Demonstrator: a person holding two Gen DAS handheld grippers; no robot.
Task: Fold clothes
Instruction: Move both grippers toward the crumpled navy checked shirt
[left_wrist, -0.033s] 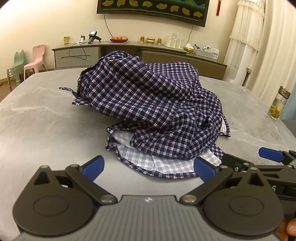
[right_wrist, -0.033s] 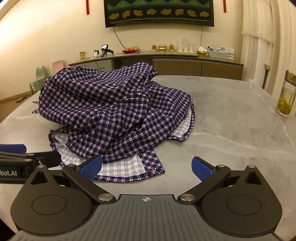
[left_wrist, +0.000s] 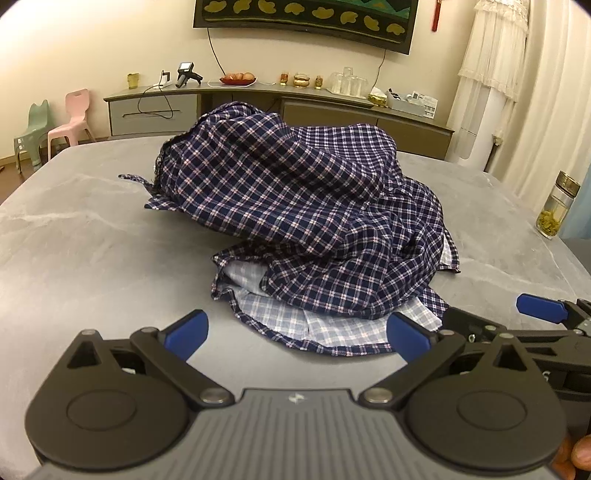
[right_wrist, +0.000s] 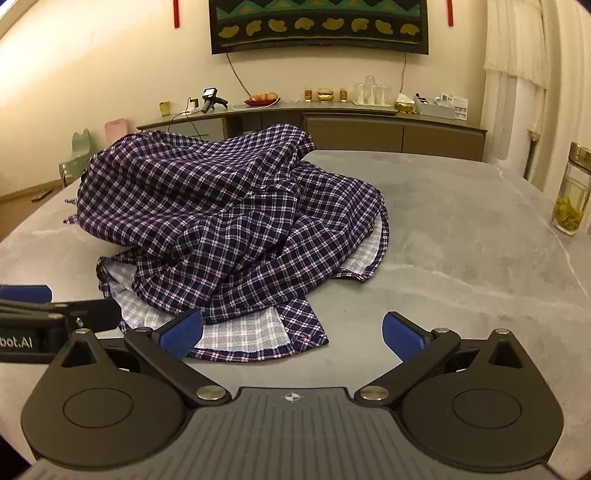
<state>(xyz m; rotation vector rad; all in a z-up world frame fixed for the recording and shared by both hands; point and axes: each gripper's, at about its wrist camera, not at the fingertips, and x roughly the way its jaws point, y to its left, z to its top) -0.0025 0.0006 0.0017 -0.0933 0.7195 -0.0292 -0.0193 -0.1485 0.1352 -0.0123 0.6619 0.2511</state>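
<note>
Shirt: the plaid shirt (left_wrist: 306, 229) is heaped, unfolded, on the grey table (left_wrist: 85, 251).
Left gripper (left_wrist: 297, 330): jaws spread, nothing held, aimed at the near hem.
Right gripper (right_wrist: 291, 330): likewise released, beside it.

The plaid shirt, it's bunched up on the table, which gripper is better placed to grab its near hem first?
Probably the left. The left gripper is open and faces the shirt hem squarely. The right gripper, also open, has the hem only by its left finger; bare table lies ahead.
</note>
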